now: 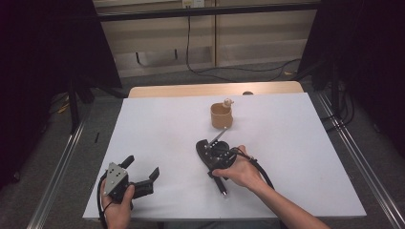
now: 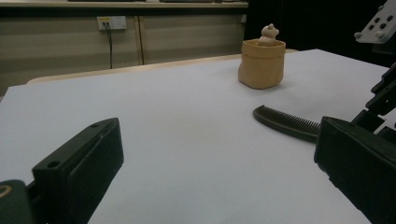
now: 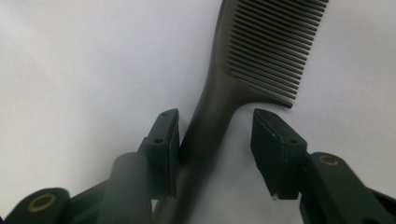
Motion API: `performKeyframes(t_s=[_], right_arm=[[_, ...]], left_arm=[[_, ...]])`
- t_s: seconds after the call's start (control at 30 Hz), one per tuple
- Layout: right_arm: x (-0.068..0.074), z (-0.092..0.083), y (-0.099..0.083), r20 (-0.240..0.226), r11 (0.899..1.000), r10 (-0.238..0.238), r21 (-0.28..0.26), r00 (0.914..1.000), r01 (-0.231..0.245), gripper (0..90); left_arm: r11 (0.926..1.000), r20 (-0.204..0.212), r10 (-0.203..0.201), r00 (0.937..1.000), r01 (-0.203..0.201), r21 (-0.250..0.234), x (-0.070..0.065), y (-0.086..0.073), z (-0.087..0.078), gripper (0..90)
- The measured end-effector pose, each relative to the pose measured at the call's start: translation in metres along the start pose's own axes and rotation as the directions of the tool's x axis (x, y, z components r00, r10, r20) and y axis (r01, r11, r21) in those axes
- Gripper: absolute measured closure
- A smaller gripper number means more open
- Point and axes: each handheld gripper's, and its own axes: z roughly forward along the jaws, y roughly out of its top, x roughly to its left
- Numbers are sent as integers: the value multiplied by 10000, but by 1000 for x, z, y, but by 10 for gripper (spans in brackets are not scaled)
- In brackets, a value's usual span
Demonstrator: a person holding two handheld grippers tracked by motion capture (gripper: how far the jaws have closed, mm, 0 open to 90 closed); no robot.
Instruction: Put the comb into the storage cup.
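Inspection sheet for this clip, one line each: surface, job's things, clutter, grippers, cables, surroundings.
Surface: white board laid over a wooden table, flat and bare apart from the items below.
Job's things: black comb lying flat; tan pouch upright, with a small figure poking out of the top.
Clutter: nothing seen.
Grippers: left gripper open and resting near the board's front left; right gripper open, jaws either side of the comb's handle, one jaw at or very near it, the other clearly apart.
Cables: a black cable trails from the right gripper; more cables on the floor behind the table.
Surroundings: wall socket, dark curtains at both sides.
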Motion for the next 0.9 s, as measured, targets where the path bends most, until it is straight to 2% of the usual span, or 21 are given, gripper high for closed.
performKeyframes(t_s=[0.17, 0.27, 0.33, 0.4, 0.53, 0.9], right_arm=[[2, 1, 2, 199, 9998, -66, 201, 9998, 62, 555], [2, 1, 1, 435, 9997, -183, 138, 9989, 177, 624], [-1, 1, 1, 537, 9999, -95, 113, 9985, 89, 692], [-5, 0, 1, 344, 10000, 17, 96, 9994, -20, 715], [-3, 0, 1, 484, 9998, -183, 91, 9987, 179, 724], [-2, 0, 3, 566, 9994, -295, 198, 9980, 284, 729]], left_arm=[[10000, -12, -24, 10000, 24, -13, 0, 0, 0, 16], [10000, 10, -7, 10000, 7, 14, 0, 0, 1, 16], [10000, -5, 26, 10000, -26, 10, -1, 0, 1, 16], [10000, 11, 14, 10000, -14, 9, -1, 0, 1, 16], [10000, 13, 2, 10000, -2, 47, 0, 0, 2, 16], [10000, 21, 5, 10000, -5, 4, 1, 0, 1, 16]])
